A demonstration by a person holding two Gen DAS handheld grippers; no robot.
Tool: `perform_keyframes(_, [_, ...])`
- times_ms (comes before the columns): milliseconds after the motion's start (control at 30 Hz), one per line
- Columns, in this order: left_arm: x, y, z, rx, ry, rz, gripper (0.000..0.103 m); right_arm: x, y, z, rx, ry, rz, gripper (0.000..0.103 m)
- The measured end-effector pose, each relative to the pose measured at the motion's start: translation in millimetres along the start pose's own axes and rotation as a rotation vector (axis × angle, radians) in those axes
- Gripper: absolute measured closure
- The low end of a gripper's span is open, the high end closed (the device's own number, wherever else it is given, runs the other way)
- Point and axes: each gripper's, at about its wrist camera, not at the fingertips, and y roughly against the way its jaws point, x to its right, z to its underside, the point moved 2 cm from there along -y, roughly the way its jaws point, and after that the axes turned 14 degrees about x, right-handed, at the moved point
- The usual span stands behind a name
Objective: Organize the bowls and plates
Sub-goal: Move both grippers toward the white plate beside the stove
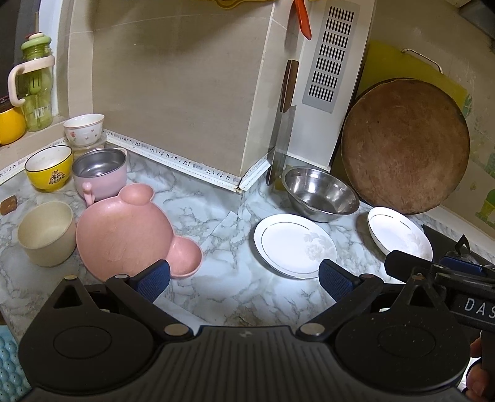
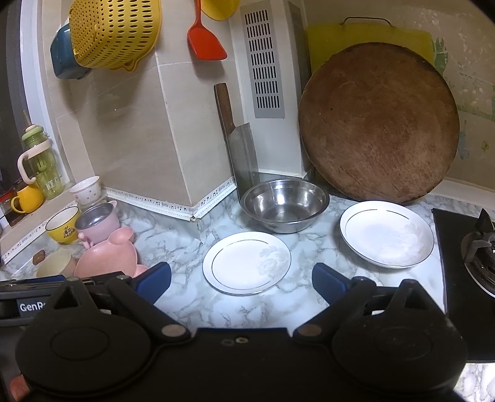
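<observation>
Left gripper [image 1: 244, 280] wide, empty, above the counter [image 1: 216, 216]; right gripper [image 2: 241, 280] wide, empty too. Only the right view shows the colander [image 2: 114, 32] and spatula [image 2: 205, 40] at 11–12 o'clock. Steel bowl [image 2: 284, 205], both white plates [image 2: 247, 263] [image 2: 386, 233] and the yellow bowl [image 1: 49, 167] hold nothing. Pink bear dish [image 1: 130, 235] at 9 o'clock in the left view, ears toward 1 and 4.

The spatula [image 1: 302, 18] is cut off by the left view's top edge. A dark gripper [image 1: 439, 272] hides the right plate's [image 1: 399, 235] near rim. The yellow mug [image 1: 10, 123] runs off the left edge.
</observation>
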Motion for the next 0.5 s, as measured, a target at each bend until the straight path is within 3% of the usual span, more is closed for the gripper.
perform_keyframes(500, [14,-43,-13,-0.013,-0.084,0.114,0.000,9,-16,-3,0.005,-0.010,0.134,0.004])
